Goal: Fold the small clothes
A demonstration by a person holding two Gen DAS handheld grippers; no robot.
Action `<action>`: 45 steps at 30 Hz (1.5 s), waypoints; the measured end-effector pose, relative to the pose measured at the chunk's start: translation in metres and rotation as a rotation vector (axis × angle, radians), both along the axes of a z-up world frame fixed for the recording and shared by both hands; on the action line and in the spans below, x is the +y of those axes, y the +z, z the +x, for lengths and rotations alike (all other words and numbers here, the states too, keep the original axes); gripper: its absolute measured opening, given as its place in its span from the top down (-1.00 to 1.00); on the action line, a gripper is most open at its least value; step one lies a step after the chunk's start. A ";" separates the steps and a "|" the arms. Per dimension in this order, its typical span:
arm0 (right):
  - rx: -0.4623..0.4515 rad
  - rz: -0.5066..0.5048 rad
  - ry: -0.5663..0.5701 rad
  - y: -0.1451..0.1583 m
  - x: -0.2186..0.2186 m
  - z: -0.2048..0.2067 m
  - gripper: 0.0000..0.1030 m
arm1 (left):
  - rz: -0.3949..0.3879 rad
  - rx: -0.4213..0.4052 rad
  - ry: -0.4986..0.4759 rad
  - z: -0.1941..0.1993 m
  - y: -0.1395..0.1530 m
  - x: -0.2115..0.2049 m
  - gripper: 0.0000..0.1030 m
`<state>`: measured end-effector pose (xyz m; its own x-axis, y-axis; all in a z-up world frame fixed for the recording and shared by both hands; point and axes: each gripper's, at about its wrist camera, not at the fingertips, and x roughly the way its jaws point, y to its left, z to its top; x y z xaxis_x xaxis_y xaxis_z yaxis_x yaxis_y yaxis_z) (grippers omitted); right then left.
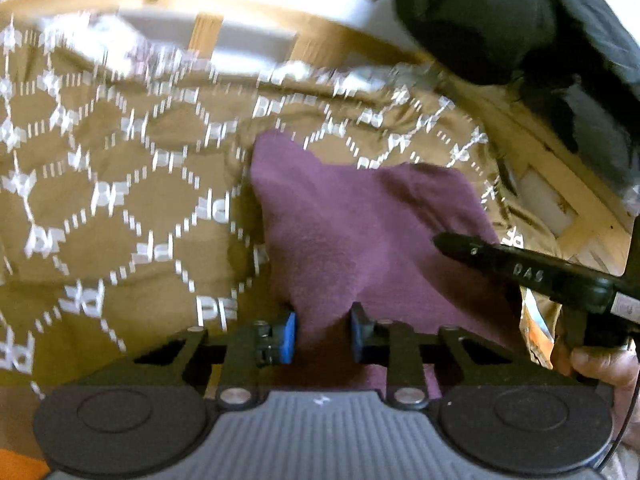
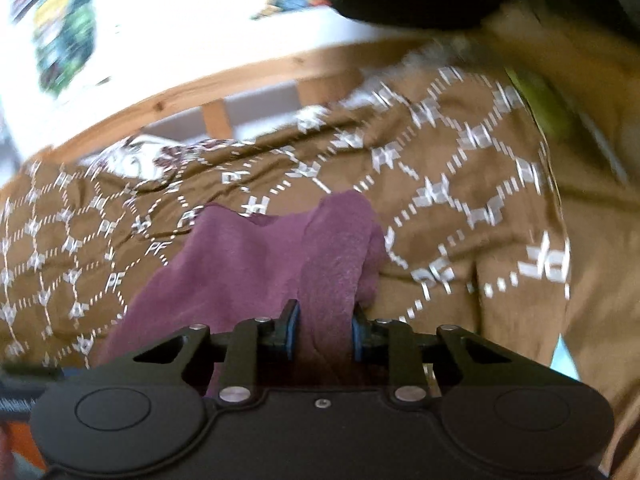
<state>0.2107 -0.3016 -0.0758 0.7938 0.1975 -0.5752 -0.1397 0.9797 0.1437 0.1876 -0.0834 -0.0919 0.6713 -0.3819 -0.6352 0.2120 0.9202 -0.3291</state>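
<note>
A small purple garment [image 1: 360,224] lies on a brown bedspread, its near edge drawn up into a peak between my left gripper's blue pads. My left gripper [image 1: 324,334] is shut on that edge. A black finger [image 1: 520,270] of the other gripper crosses the cloth's right side, with a hand [image 1: 600,364] behind it. In the right wrist view the same purple garment [image 2: 256,264] runs as a thick fold straight into my right gripper [image 2: 325,334], which is shut on it. The cloth sags to the left between the two grips.
The brown bedspread [image 1: 120,208] with a white diamond and letter pattern covers the surface in both views. A wooden slatted frame [image 1: 204,36] runs along the far edge. A black garment [image 1: 520,28] is heaped at the upper right. White fabric with a colourful print [image 2: 64,28] lies beyond.
</note>
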 end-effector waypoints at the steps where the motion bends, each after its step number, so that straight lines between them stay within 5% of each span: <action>1: -0.032 -0.023 0.019 0.002 0.005 -0.003 0.51 | 0.018 -0.034 0.014 -0.003 0.004 -0.001 0.48; 9: -0.339 -0.190 0.140 0.022 0.042 -0.025 0.55 | 0.082 -0.227 0.103 -0.020 0.040 0.010 0.50; 17: -0.489 -0.214 0.207 0.032 0.094 0.017 0.56 | 0.213 -0.341 0.271 0.001 0.045 0.031 0.48; 19: -0.486 -0.219 0.224 0.026 0.108 0.035 0.56 | 0.206 -0.256 0.307 0.017 0.033 0.039 0.48; 24: -0.337 -0.196 0.230 -0.002 0.120 0.071 0.56 | 0.028 0.009 0.371 0.048 0.001 0.068 0.47; 27: -0.278 -0.189 0.213 -0.016 0.110 0.078 0.54 | -0.021 0.024 0.372 0.049 -0.001 0.075 0.43; 32: -0.236 -0.181 0.191 -0.022 0.106 0.083 0.46 | 0.046 0.023 0.360 0.051 -0.001 0.069 0.26; 37: -0.214 -0.180 0.168 -0.028 0.101 0.078 0.29 | 0.016 0.065 0.386 0.046 -0.002 0.072 -0.23; 45: -0.208 -0.150 0.112 -0.017 0.079 0.049 -0.32 | 0.006 0.069 0.433 0.033 0.004 0.078 -0.81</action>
<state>0.2601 -0.2227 -0.0928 0.8760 0.2155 -0.4315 -0.2595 0.9647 -0.0450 0.2211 -0.0053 -0.0882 0.7247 -0.0713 -0.6853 -0.2155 0.9213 -0.3238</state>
